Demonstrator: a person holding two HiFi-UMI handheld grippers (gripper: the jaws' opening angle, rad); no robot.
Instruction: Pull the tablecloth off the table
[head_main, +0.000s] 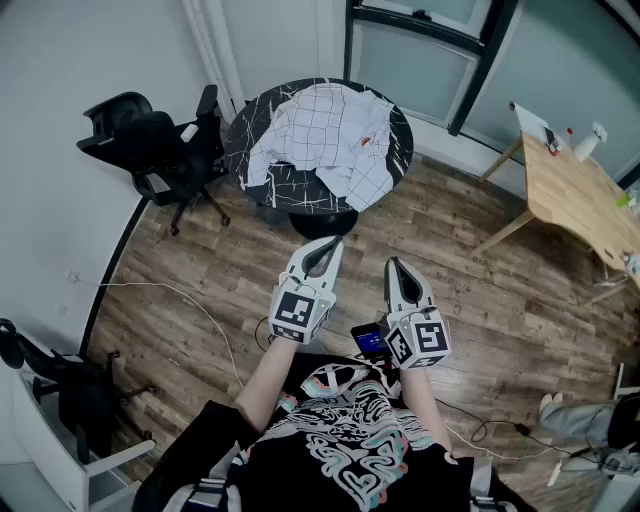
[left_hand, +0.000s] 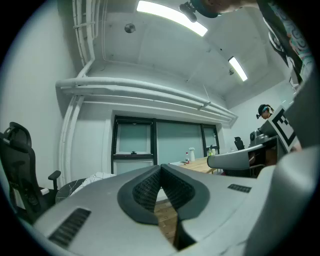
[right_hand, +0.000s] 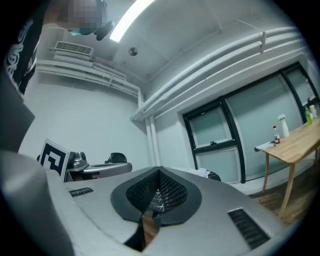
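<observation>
Getting ready, not yet gripping: holding the left gripper (head_main: 325, 248) and right gripper (head_main: 394, 266) level, fingers (left_hand: 145, 192) on both closed tight with nothing between. Facing the tablecloth (head_main: 322, 140), crumpled on the round tabletop (head_main: 236, 135) well ahead of the fingertips. Next, probably needing to step closer, open the fingers and pinch the cloth's near edge before pulling back.

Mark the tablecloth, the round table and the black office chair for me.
tablecloth (head_main: 325, 125), head view, middle of the crumpled white checked cloth.
round table (head_main: 248, 130), head view, bare dark top at its left edge.
office chair (head_main: 150, 138), head view, middle of the chair.
</observation>
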